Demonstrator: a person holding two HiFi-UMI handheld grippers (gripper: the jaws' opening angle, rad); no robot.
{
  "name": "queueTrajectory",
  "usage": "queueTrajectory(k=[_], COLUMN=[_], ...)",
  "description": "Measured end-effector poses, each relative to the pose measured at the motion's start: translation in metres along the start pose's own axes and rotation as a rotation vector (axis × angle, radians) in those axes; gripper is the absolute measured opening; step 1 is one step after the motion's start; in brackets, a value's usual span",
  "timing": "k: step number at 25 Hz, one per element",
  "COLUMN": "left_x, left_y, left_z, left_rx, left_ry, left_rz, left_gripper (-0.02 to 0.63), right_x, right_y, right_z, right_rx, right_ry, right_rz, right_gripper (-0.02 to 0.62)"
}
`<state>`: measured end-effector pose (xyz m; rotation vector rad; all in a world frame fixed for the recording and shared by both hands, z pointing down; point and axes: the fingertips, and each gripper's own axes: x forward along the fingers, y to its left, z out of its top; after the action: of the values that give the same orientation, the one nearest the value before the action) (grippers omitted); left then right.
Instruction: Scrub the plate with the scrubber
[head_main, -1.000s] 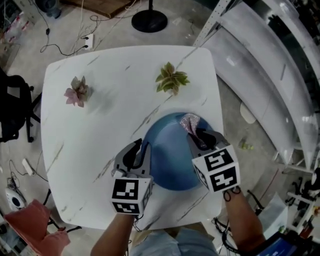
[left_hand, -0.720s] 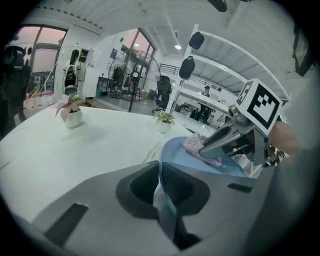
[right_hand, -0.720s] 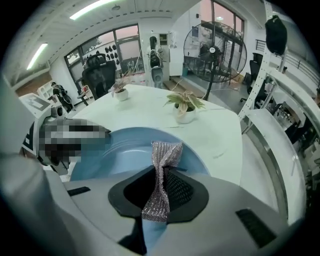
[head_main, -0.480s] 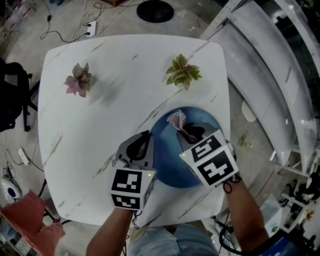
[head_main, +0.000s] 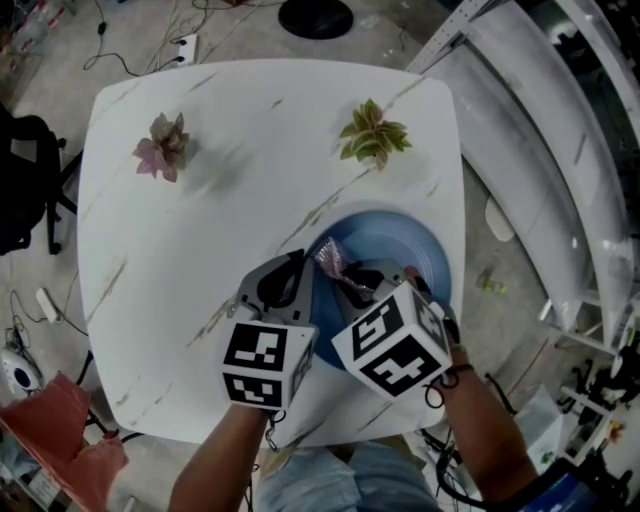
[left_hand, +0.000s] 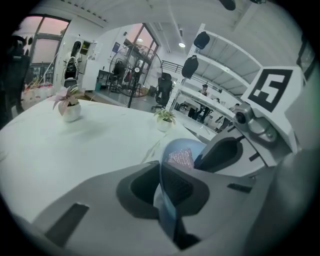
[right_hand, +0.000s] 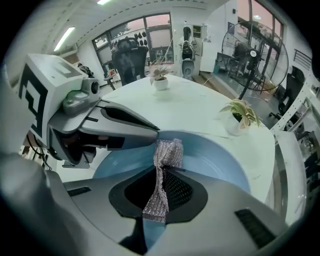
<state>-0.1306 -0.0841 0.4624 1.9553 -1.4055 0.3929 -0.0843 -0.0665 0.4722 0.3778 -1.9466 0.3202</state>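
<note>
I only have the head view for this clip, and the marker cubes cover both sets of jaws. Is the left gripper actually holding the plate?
Observer: Yes. In the left gripper view, the left gripper is shut on the near rim of the blue plate.
Operator: And the right one, is the scrubber in it?
Observer: Yes. In the right gripper view, the right gripper is shut on the silvery mesh scrubber. It is pinched near its middle, and its upper end sticks out past the jaws over the plate.
</note>
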Motion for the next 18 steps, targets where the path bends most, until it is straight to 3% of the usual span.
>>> queueTrajectory(k=[4, 9, 18], left_x=[-0.001, -0.001, 0.000], left_y=[-0.003, -0.002, -0.001], left_z=[-0.004, -0.003, -0.003], left_rx=[-0.022, -0.027, -0.033], left_ry=[0.037, 0.039, 0.044], left_rz=[-0.028, -0.028, -0.024], left_gripper=[0.015, 0.015, 0.014], right_x=[-0.001, -0.003, -0.007], right_y=[0.019, 0.051, 0.082], right_z=[-0.005, -0.012, -0.025], right_rx=[-0.024, -0.056, -0.094], right_ry=[0.009, 0.013, 0.008], right_rz=[0.039, 0.127, 0.213], right_gripper=[0.061, 0.061, 0.061])
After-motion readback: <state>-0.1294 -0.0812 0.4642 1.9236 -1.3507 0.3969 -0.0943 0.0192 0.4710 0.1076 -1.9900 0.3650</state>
